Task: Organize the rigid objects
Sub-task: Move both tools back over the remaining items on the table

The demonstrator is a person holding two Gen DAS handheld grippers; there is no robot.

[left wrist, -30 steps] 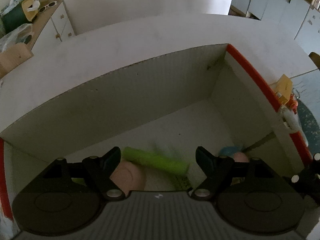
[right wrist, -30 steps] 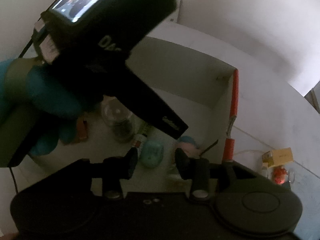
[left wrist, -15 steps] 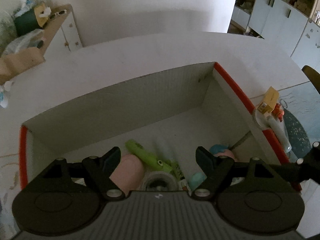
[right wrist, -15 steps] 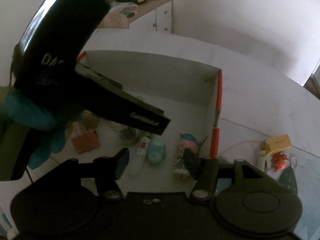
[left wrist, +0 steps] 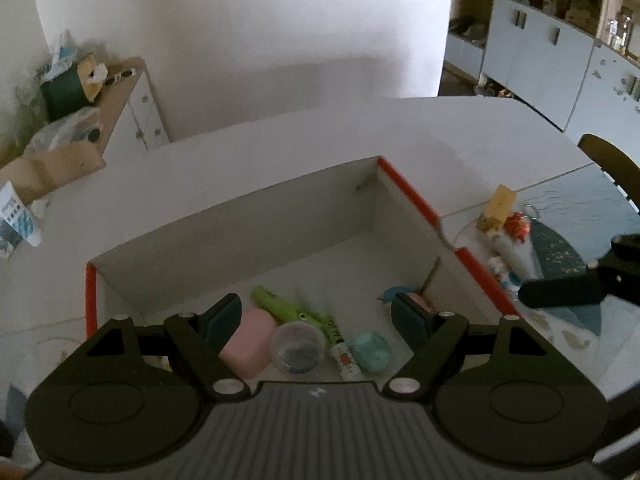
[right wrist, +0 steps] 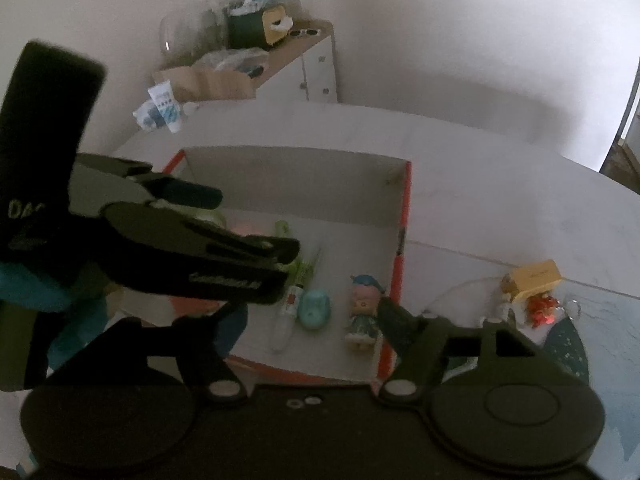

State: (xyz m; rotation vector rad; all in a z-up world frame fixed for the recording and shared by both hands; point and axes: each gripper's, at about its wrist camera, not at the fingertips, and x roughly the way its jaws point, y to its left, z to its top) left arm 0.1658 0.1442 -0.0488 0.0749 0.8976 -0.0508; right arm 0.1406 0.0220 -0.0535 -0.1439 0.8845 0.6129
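A white table (left wrist: 280,148) is seen against a plain white wall, with a low sideboard (right wrist: 304,60) cluttered with bags and a tissue box in the corner beyond the table, and pale blue cupboards (left wrist: 540,52) in the next room. One open box (left wrist: 224,236), white inside with red edges, stands on the table and serves as the landmark. Inside the box, near its front wall, six things can be counted: one pink block (left wrist: 246,346), one green pen-like stick (left wrist: 280,306), one clear round jar (left wrist: 297,347), one small white tube (right wrist: 286,322), one teal oval case (right wrist: 316,311) and one small doll (right wrist: 363,312) with blue hair, which lies closest to the box's right wall. Outside that right wall, one yellow carton (right wrist: 534,276) and one red trinket (right wrist: 540,305) are seen on the table; beyond the box's far left corner lies one white-and-blue tube (right wrist: 166,108). The left gripper (left wrist: 316,318) is held above the front of the box, released and wide, with nothing grasped. The right gripper (right wrist: 310,326) is held above the same front edge; its jaws are opening, and nothing is pressed between them.
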